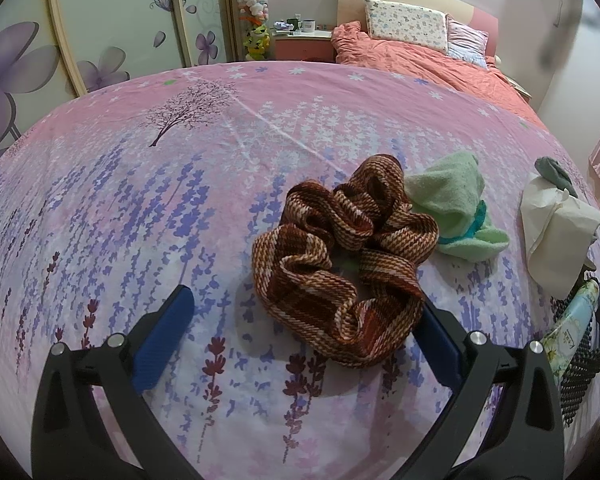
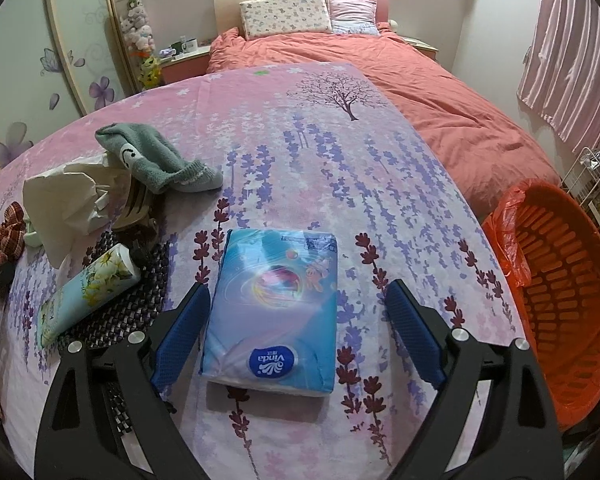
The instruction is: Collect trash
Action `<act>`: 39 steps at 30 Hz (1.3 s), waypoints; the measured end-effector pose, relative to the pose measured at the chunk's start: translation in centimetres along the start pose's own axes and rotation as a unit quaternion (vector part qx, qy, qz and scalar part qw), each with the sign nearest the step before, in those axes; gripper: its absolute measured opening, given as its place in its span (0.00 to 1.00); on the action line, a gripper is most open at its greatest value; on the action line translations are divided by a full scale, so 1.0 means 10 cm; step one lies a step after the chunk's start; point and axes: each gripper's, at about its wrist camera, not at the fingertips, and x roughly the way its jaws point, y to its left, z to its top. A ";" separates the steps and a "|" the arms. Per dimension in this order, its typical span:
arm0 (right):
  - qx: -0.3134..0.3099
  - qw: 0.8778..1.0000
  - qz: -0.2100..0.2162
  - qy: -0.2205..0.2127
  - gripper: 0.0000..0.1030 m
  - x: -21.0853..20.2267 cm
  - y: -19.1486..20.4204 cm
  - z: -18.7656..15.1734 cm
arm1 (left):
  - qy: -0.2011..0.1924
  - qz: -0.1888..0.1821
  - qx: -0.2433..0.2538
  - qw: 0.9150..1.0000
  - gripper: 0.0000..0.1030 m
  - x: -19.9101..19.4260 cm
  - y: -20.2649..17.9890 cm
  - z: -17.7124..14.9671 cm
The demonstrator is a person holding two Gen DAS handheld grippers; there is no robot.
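Tabletop wears a pink cloth with lavender print, before a bed in coral cover. Left claw stands open beside a brown scrunchie. Right claw is open around a tissue pack, gripping nothing.

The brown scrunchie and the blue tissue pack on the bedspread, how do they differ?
The scrunchie is a ruffled ring of brown and cream woven cloth; the tissue pack is a flat, glossy blue plastic rectangle. The scrunchie lies between the open left gripper, touching one finger; the tissue pack lies between the open right gripper. Both rest loose on the floral bedspread, ungripped.
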 end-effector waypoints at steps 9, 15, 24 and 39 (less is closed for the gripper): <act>-0.002 1.000 0.000 0.003 0.92 0.02 0.01 0.00 | 0.000 0.000 0.000 1.000 0.97 0.00 0.00 0.00; 0.001 1.000 -0.002 0.007 0.96 0.04 -0.01 0.01 | 0.000 0.000 0.000 1.000 0.97 0.00 0.00 0.00; 0.002 1.000 -0.002 0.007 0.96 0.04 -0.02 0.01 | 0.000 0.000 0.000 1.000 0.97 0.00 -0.01 0.00; -0.010 1.000 0.011 -0.005 0.80 -0.02 0.03 -0.01 | -0.017 -0.029 0.057 0.998 0.96 -0.03 -0.18 0.02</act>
